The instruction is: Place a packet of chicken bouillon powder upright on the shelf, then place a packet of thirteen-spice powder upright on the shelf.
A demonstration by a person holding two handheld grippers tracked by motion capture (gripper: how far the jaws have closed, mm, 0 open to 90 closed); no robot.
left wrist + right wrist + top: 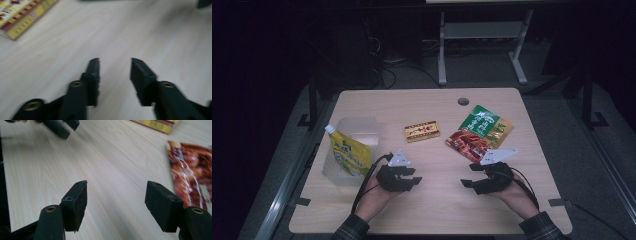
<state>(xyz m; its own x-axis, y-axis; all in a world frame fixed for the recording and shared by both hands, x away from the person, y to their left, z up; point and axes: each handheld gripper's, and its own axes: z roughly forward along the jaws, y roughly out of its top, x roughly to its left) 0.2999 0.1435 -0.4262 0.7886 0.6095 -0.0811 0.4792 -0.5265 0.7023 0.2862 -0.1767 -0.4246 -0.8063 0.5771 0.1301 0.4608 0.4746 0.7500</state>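
Wooden table (432,200): one yellow pouch (346,154), one small box (422,131), apparently one snack packet (479,132).

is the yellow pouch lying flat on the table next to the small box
No, in the high view the yellow pouch stands in the clear plastic container at the table's left edge, apart from the small box.

I'm seeing pale matt wood-grain on the table (432,200), a glossy foil snack packet (190,172) (crinkly), and matt black gripper pads (75,205).
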